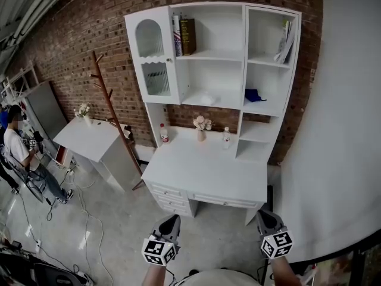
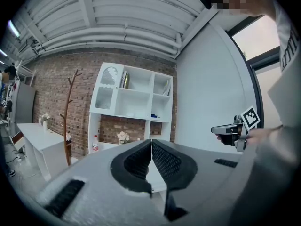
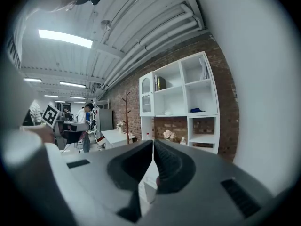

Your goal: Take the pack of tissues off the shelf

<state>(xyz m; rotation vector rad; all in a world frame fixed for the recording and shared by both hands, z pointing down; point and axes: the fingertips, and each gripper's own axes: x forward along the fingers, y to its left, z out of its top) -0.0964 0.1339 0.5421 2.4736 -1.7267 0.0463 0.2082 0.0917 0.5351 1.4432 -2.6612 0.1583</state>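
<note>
Where I stand: on a grey floor [image 1: 119, 231], facing a red brick wall [image 1: 65, 46], with a plain white wall [image 1: 345, 130] on my right.
shelf unit [image 1: 217, 70]: white, set against the brick, with open compartments over a desk. A glass-fronted door [image 1: 152, 55] closes its upper left corner.
desk [image 1: 208, 171]: white top under the shelves, drawers [image 1: 172, 196] along the front, well apart from both my grippers.
side table [image 1: 95, 142]: white, left of the desk.
coat stand [image 1: 107, 94]: brown wood, between the side table and the shelf unit.
person [image 1: 18, 151]: far left, in a white top.
left gripper [image 1: 171, 219]: low in the head view, aimed towards the desk. Its own view shows the jaws pressed together with nothing between them.
right gripper [image 1: 264, 213]: low on the other side, jaws likewise closed tight and empty.
books [image 1: 183, 36]: upright on the top shelf, just right of the glass door.
blue item [image 1: 255, 95]: lying in the right-hand compartment. I cannot tell what it is.
pack of tissues [image 1: 208, 99]: the pale soft lump on the middle shelf, in the wide open compartment, left of the blue item. It is too small for me to be certain.
flowers [image 1: 202, 124]: in a small vase at the back of the desk, between two bottles.
red-labelled bottle [image 1: 164, 133]: left of the flowers.
clear bottle [image 1: 226, 137]: right of the flowers.
</note>
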